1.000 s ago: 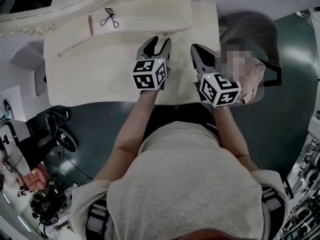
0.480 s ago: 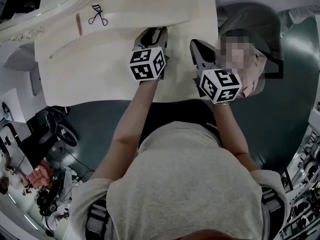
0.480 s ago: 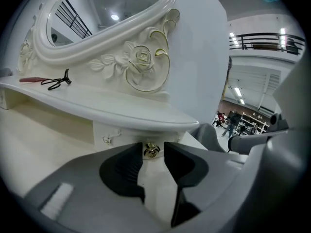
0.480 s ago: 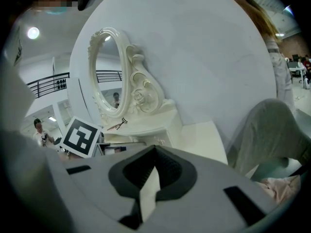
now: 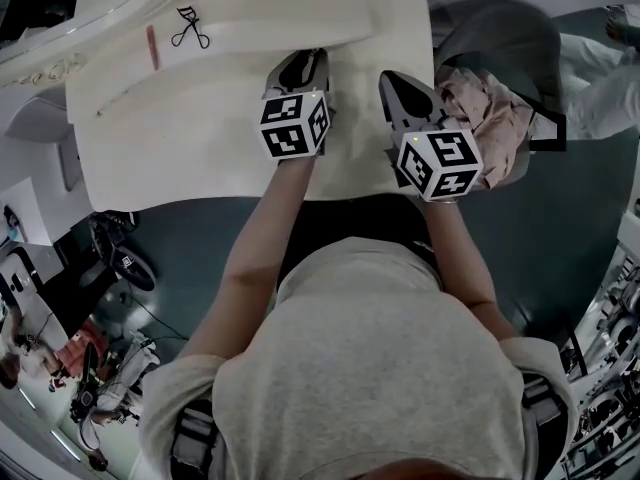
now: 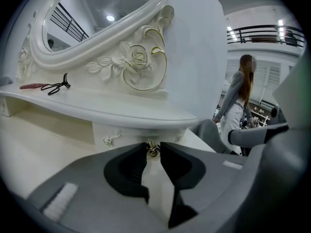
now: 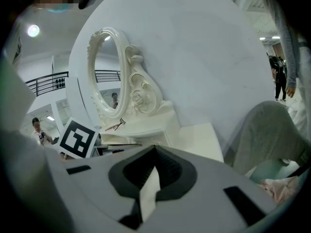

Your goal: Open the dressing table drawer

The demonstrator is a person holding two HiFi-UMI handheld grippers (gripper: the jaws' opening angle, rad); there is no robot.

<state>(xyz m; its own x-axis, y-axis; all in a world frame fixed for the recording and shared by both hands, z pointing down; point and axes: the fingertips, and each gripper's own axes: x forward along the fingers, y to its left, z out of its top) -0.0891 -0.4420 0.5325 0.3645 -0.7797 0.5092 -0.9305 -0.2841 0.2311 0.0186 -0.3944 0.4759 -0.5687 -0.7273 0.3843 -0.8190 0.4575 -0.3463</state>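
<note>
Under the mirror shelf (image 6: 97,111), the left hand-held gripper (image 6: 153,147) is pinching the closed drawer's (image 6: 124,132) small brass knob (image 6: 153,152) with just its tips, its jaws having just been closing; the right hand-held gripper (image 7: 154,149) is idling shut and empty. Pulling at an angle is likely risking a slip

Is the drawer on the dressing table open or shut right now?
Shut: the drawer sits flush under the shelf, not pulled out.

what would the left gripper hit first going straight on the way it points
The left gripper jaws have just closed on the brass drawer knob; beyond it, likely the drawer front.
</note>
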